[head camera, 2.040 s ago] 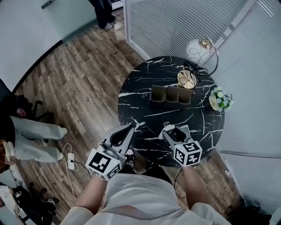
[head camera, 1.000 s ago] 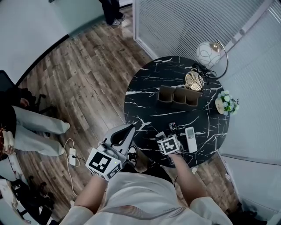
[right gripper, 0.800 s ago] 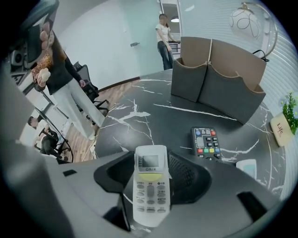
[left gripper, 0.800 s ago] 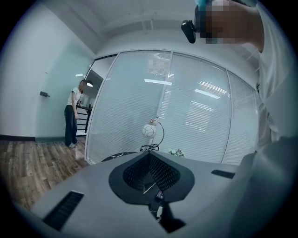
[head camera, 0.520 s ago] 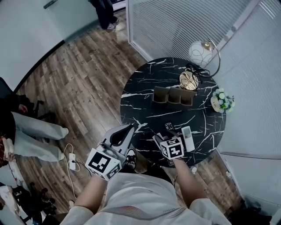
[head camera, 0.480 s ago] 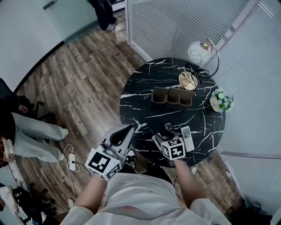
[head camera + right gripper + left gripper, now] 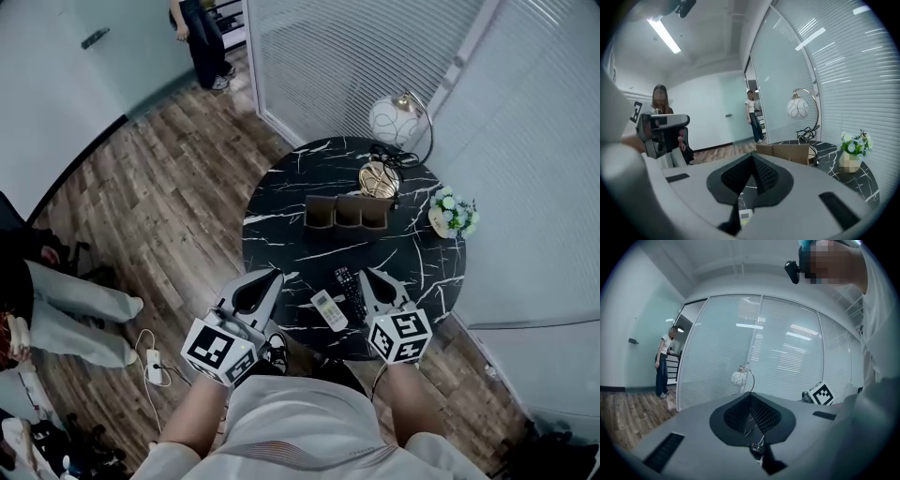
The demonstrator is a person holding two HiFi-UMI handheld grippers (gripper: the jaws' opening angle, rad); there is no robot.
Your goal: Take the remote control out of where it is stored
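White remote [image 7: 328,309] lies flat on the bench [image 7: 281,216] near the front edge, with a black remote [image 7: 350,292] just beside it. Both are well apart from the organizer [image 7: 347,212]. Looks like the job's done! The right gripper [image 7: 367,275] has just snapped its jaws together with nothing between them. The left gripper [image 7: 275,276] is pressed together and empty too. Next, probably just back away. There's plenty of open room, but mind that near rim.
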